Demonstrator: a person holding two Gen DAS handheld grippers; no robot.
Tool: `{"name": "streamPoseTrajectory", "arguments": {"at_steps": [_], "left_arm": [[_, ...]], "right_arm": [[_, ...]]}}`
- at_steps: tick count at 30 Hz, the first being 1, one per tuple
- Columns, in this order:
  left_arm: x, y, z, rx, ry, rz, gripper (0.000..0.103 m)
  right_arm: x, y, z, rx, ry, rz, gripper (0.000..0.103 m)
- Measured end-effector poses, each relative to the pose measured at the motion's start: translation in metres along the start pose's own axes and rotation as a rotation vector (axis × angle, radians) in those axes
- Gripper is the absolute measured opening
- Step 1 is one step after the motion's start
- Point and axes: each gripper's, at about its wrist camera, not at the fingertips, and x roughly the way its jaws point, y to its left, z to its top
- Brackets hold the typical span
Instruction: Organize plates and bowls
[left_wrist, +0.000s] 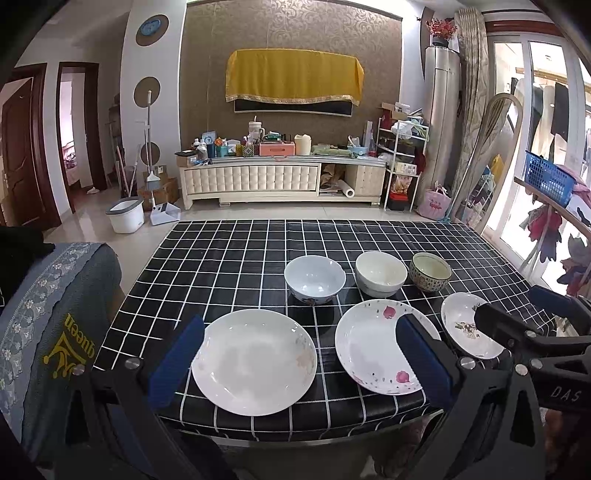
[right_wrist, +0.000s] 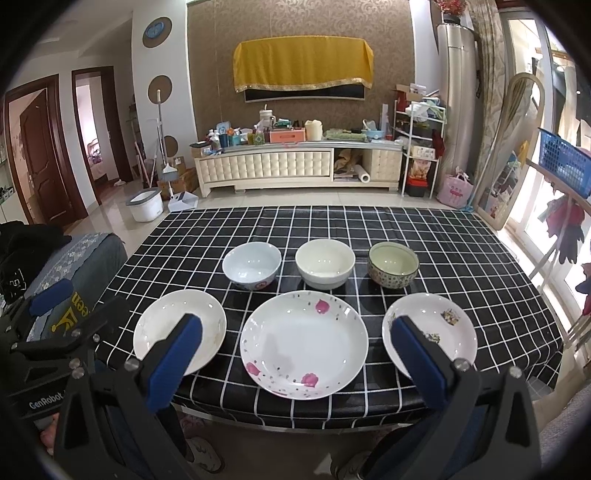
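Six pieces of glazed crockery are waiting on a black tablecloth with a white grid (right_wrist: 406, 236), and both handheld grippers are hovering at the table's near edge with jaws released and empty. The left gripper (left_wrist: 299, 362) is framing the plain white round plate (left_wrist: 254, 360); the right gripper (right_wrist: 295, 354) is framing the large white plate with pink flower prints (right_wrist: 303, 343).

Taking the flowered plate as the dial's centre, the plain plate is sitting at nine o'clock and the small white plate with speckled motifs (right_wrist: 430, 334) at three o'clock, none of them touching. Behind them, a pale blue bowl with a patterned foot (right_wrist: 252, 265) is standing at eleven o'clock, a cream bowl (right_wrist: 325, 266) at twelve and a green-lined bowl with a dotted outer wall (right_wrist: 393, 268) at one.

By the look of it, everything is rigid ceramic: moderately heavy, smooth, probably slippery and likely to chip if knocked. The plates are lying flat, so the raised rim nearest the gripper seems the best hold, one finger over and one under. The bowls would be pinched across the wall.
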Motion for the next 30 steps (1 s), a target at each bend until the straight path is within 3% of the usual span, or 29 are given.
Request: {"name": "streamPoseTrajectory", "arguments": {"at_steps": [30], "left_arm": [[0.0043,-0.002,-0.0037,0.008,0.019,0.003,0.103]], "right_arm": [[0.0046,-0.0017,-0.0034,-0.014,0.022,0.018,0.103]]}}
